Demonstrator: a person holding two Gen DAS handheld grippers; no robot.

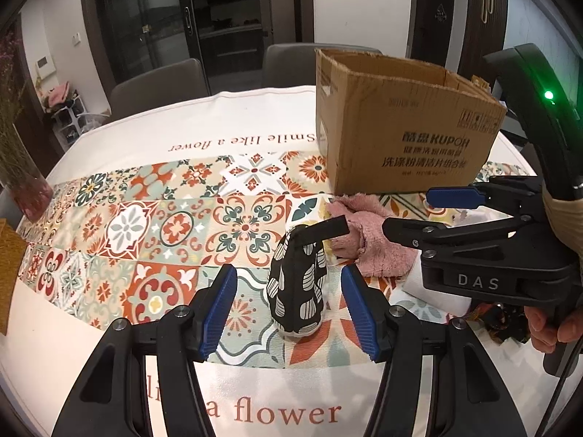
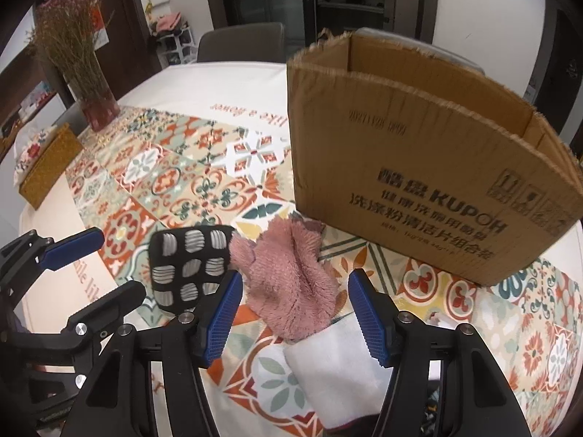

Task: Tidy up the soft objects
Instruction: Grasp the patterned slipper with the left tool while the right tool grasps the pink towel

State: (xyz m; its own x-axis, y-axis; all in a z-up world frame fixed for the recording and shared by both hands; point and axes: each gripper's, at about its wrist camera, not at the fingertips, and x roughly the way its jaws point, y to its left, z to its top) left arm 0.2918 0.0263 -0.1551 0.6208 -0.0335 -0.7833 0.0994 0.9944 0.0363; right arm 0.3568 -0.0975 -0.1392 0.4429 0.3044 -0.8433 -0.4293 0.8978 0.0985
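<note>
Patterned tiles in orange, green and cream run across the cloth that covers the table (image 1: 109, 346), with dark glass doors and grey chairs (image 1: 156, 87) behind it. At the 1 o'clock side of the left wrist view stands an open cardboard box (image 1: 408, 134), printed with dark lettering.

Just in front of the box lies a fluffy pink cloth (image 1: 368, 240), its near end joined to or resting on a white fabric piece (image 2: 328, 364); I cannot tell which. Beside it, at its 9 o'clock in the right wrist view, lies a black fabric item with white leaf prints (image 1: 297, 284), close against the pink one.

The left tongs (image 1: 288, 313) stand apart with nothing pressed between the blue pads; the black printed item lies on the table in the gap ahead of them. The right tongs (image 2: 295, 313) are likewise spread and grip nothing, with the pink cloth and the white piece between and below their fingers. A hand (image 1: 550, 324) holds the right tool at the 3 o'clock edge of the left view.

At 10 o'clock in the right view a glass vase of dried flowers (image 2: 96, 105) stands near a woven yellow box (image 2: 47, 167).
</note>
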